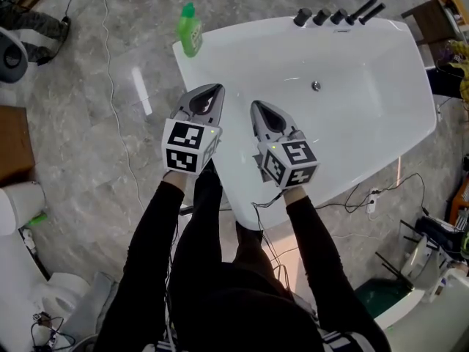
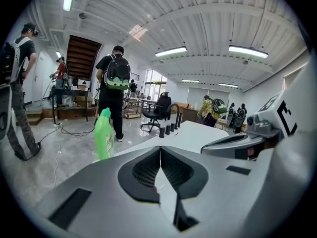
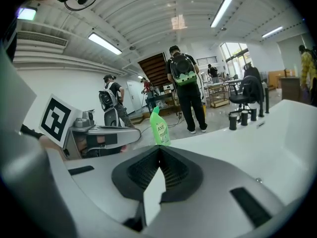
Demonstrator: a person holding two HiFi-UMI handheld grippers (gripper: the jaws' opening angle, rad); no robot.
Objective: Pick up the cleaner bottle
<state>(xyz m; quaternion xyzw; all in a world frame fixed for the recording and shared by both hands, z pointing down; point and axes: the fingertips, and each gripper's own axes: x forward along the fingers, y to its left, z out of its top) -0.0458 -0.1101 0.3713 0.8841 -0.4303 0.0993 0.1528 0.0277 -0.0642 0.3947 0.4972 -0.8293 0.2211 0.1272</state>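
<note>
The left hand-held gripper (image 1: 215, 88) and right hand-held gripper (image 1: 256, 106) are both pinched closed, empty. The cleaner bottle (image 1: 190, 29) stands upright on the bathtub (image 1: 242, 31) corner rim, well ahead. I'd open the left wide first, then clamp the bottle's body.

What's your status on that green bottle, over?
Left tool and right tool both shut, empty, over the bathtub edge. Cleaner bottle upright on the tub corner, untouched. Path to it clear.

White bathtub (image 1: 366, 119) with black taps (image 1: 321, 17) on grey marble floor (image 1: 88, 130).
</note>
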